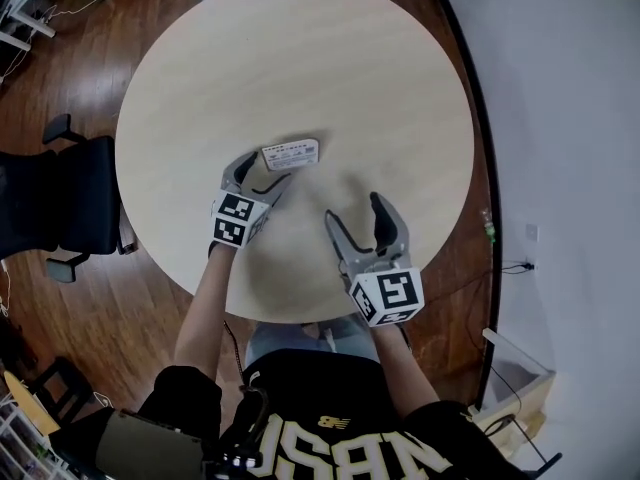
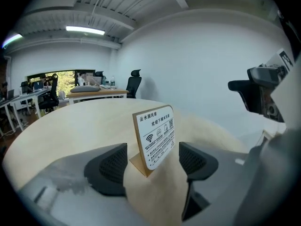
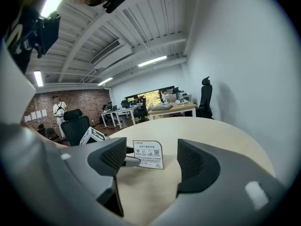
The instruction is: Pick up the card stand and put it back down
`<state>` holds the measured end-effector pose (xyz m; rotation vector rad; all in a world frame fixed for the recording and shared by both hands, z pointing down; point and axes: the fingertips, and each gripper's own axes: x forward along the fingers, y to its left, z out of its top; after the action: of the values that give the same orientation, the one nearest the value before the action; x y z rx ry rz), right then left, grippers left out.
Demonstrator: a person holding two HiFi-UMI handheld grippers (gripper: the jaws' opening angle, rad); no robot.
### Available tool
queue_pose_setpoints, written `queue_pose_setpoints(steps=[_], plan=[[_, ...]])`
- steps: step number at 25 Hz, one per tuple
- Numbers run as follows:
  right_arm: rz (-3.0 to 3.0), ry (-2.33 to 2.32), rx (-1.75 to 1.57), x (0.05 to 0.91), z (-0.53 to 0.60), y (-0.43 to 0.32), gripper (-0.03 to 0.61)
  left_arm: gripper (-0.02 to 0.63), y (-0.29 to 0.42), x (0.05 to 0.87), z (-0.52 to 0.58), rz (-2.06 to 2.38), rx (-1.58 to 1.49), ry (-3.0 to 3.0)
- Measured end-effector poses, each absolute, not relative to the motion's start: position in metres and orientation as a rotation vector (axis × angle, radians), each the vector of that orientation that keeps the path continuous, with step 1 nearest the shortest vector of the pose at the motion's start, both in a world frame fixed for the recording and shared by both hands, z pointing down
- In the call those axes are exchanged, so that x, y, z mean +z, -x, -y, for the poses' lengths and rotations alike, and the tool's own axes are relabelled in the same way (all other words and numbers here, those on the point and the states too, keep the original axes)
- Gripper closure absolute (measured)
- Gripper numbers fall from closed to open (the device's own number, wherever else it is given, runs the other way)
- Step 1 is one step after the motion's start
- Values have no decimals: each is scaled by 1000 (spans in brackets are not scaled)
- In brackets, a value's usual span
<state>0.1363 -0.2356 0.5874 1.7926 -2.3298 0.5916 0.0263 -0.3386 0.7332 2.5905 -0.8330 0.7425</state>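
The card stand [image 1: 290, 154], a white printed card on a thin wooden base, stands upright on the round table [image 1: 300, 58]. My left gripper [image 1: 262, 173] is at its near side with jaws apart. In the left gripper view the card stand [image 2: 155, 136] sits between the two fingertips, a gap on each side, its base flat on the wood. My right gripper [image 1: 358, 220] is open farther right, apart from the card. In the right gripper view the card stand [image 3: 148, 154] is some way ahead, with the left gripper [image 3: 120, 157] beside it.
A black office chair [image 1: 55, 203] stands left of the table. The table's near edge is just below the grippers, and a curved white wall [image 1: 560, 118] runs along the right. Desks and chairs fill the room beyond.
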Motion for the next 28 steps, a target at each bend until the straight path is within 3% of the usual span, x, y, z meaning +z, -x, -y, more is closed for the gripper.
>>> queue_pose_setpoints(steps=[6,11,17,28], plan=[[2340,-1782,586,588,242,-137,235,322,-44,740,349,788,724,-2588],[2339,-1770,594,586,244,-135,235,480,-49,745,346,734,752,-2579],[2362,-1763,587,581,246,-131,235,597,-60,735,332,652,693,-2603],[2411,-1782,543,552,251,-124,235,598,-44,678,307,777,611,-2597]])
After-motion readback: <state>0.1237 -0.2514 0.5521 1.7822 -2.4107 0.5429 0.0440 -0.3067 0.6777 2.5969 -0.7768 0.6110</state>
